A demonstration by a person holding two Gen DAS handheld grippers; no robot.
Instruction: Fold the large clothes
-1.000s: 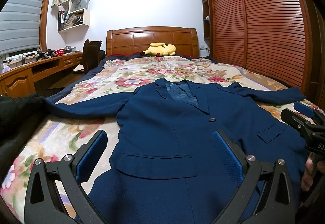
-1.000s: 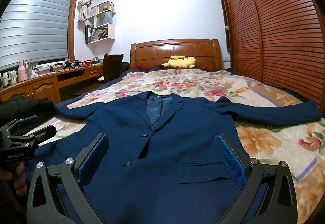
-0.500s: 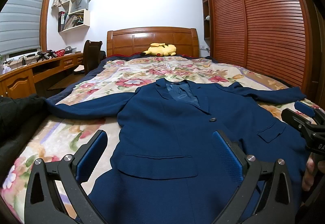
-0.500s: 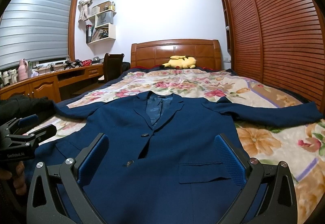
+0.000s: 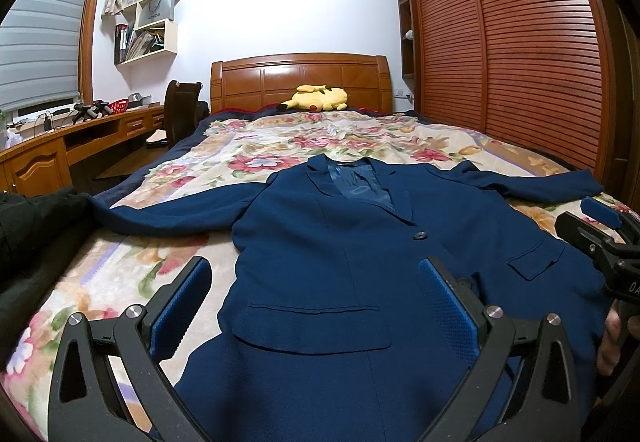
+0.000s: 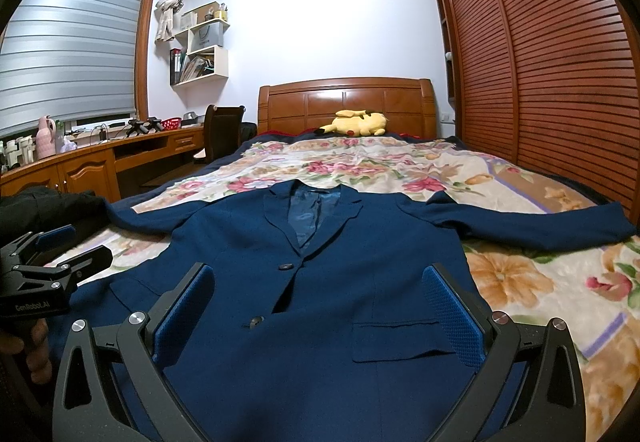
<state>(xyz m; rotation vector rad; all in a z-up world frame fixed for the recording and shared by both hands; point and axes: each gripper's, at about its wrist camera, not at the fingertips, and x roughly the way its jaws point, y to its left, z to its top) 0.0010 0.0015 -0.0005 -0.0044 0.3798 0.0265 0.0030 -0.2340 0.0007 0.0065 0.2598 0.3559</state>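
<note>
A navy blue suit jacket lies flat and face up on the bed, sleeves spread to both sides; it also shows in the right wrist view. My left gripper is open and empty, held above the jacket's lower left front by its flap pocket. My right gripper is open and empty above the lower right front. Each gripper also appears at the edge of the other's view: the right gripper and the left gripper.
The bed has a floral blanket, a wooden headboard and a yellow plush toy. A dark garment lies at the bed's left edge. A desk and chair stand left, wardrobe doors right.
</note>
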